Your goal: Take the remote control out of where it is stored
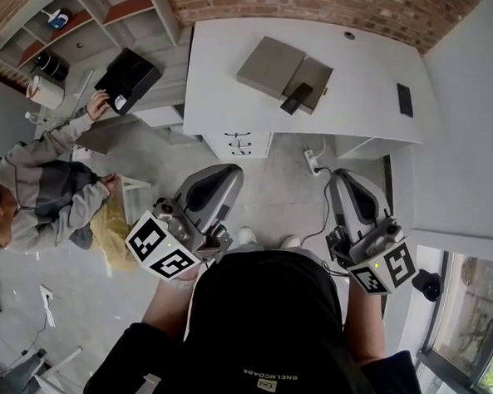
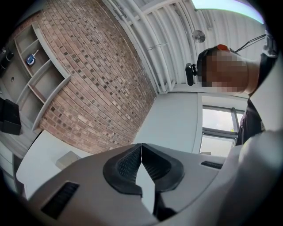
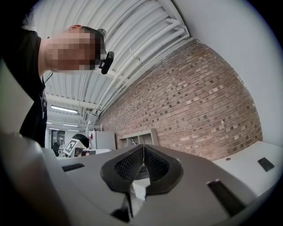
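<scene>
Head view: the left gripper (image 1: pixel 230 173) and right gripper (image 1: pixel 344 178) are hanging over the floor, well short of the white desk (image 1: pixel 362 74), where a dark remote-like bar (image 1: pixel 297 98) is lying on a grey case (image 1: pixel 271 64).

Left gripper view: the 2 jaws are pressing together, empty.

Right gripper view: the jaws are meeting too, with a second dark slab (image 3: pixel 265 164) showing on the desk.

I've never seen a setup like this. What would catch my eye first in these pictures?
Two grey hand-held claws with black-and-white marker cubes, the left claw and the right claw, both shut and empty, are held near the person's chest. Ahead, a white desk against a red brick wall carries a flat grey box with a small black slab on it. At the left is another person in grey.
</scene>
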